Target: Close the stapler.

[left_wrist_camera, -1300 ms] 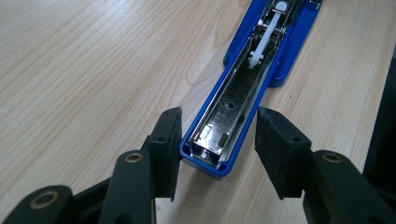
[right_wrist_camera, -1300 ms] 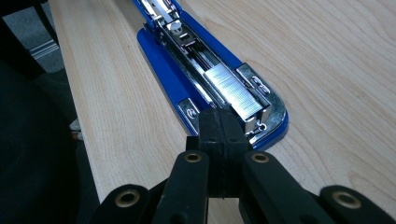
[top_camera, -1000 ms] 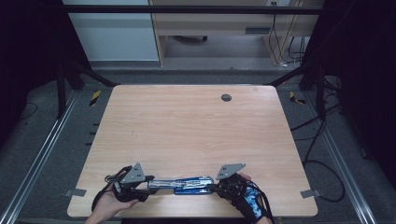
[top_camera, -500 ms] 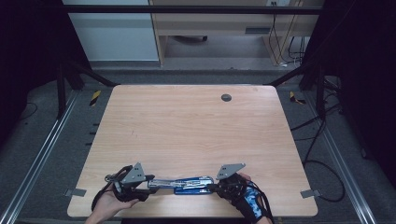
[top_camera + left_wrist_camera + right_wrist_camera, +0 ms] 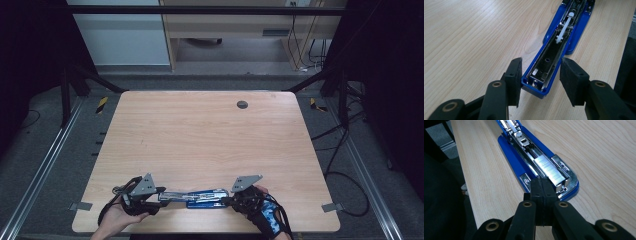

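An opened blue stapler (image 5: 200, 197) lies lengthwise at bottom centre between both grippers. Left gripper (image 5: 540, 77), jaws apart, straddles its lid end; right gripper (image 5: 543, 195), jaws together, touches the staple-loaded end.

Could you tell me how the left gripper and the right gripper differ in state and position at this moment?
The left gripper has its jaws apart, astride the tip of the blue stapler's opened lid, while the right gripper has its jaws pressed together. The left sits at the lid end; the right sits at the base end, by the staples. Both are hand-held, low near the table's front edge.
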### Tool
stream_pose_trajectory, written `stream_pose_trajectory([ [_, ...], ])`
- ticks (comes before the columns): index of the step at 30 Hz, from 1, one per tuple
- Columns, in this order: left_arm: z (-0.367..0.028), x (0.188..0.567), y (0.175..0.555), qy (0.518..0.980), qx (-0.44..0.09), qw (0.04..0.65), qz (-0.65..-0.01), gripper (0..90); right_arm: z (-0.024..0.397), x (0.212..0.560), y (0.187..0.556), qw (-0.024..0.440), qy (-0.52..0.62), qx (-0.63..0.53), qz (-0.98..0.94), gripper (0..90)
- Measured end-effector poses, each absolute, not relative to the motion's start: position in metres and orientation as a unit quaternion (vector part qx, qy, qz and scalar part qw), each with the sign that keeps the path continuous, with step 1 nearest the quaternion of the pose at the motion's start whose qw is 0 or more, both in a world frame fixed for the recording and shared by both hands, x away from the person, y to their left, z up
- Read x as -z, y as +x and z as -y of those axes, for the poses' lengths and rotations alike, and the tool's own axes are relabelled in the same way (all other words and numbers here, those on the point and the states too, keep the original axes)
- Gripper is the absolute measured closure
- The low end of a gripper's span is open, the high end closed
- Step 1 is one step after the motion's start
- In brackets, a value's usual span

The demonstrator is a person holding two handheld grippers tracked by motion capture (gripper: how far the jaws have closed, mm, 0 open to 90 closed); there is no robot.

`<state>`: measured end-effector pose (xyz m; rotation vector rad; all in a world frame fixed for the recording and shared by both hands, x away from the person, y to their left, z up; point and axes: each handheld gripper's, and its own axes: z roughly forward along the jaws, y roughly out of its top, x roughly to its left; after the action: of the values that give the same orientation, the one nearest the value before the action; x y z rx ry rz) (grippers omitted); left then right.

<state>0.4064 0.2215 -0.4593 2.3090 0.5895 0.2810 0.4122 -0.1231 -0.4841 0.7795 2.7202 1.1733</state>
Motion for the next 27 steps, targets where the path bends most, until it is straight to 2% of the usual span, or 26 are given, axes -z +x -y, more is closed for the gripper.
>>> stream_pose_trajectory([
  [12, -0.222, 0.459, 0.406, 0.897, -0.109, 0.362, -0.228, 53.5, 0.122, 0.470, 0.414, 0.051, 0.247, -0.419, -0.872, 90.0],
  [27, -0.221, 0.459, 0.406, 0.898, -0.109, 0.360, -0.228, 53.4, 0.072, 0.454, 0.421, 0.051, 0.220, -0.469, -0.854, 90.0],
])
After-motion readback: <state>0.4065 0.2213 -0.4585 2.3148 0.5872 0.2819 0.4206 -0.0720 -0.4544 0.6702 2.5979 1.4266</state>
